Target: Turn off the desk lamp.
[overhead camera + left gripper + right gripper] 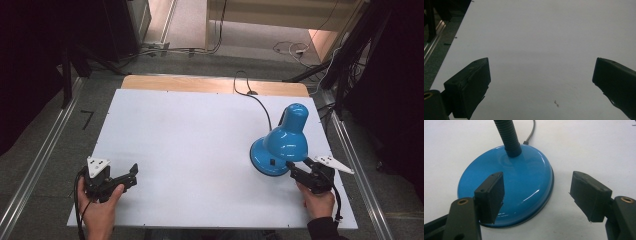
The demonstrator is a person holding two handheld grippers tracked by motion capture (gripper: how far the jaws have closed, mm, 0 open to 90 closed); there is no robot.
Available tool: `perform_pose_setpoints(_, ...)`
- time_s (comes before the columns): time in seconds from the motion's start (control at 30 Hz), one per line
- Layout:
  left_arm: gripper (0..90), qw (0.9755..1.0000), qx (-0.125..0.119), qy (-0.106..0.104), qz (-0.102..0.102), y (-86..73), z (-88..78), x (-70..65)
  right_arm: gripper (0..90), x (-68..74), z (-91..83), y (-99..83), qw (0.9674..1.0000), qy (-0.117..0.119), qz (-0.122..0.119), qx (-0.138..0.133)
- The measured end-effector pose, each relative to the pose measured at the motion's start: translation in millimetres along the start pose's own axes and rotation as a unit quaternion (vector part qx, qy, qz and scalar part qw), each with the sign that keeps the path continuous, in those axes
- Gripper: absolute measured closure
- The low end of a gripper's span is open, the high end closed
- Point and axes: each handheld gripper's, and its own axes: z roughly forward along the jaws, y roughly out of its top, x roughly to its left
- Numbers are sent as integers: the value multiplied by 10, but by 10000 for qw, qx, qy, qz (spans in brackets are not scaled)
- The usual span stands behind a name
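A blue desk lamp [286, 141] stands at the right of the white table [190, 150], its shade bent down over its round base [524, 185]. A ribbed blue neck [507, 137] rises from the base, and a dark cord [260, 102] runs off to the table's far edge. My right gripper [295, 169] is open just in front of the base; in the right gripper view [537, 195] one jaw hangs over the base's near rim and the other over bare table. My left gripper [129, 177] is open at the near left over bare table [541, 75], holding nothing.
Metal rails [40, 160] run along both sides of the table, over grey carpet. Cables [295, 49] lie on the floor beyond the far edge, by dark stands [350, 60]. A strip of bare wood [210, 83] shows at the table's far end.
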Motion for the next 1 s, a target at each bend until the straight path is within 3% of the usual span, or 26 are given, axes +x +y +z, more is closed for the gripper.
perform_pose_setpoints(0.47,21,10000,11,4,-17,0,-6,14,260,-66,-27,-7,9999,-92,41,-6)
perform_pose_setpoints(1.0,22,9999,44,-32,-129,-7,2,42,256,-264,-101,-35,9994,-324,141,-11)
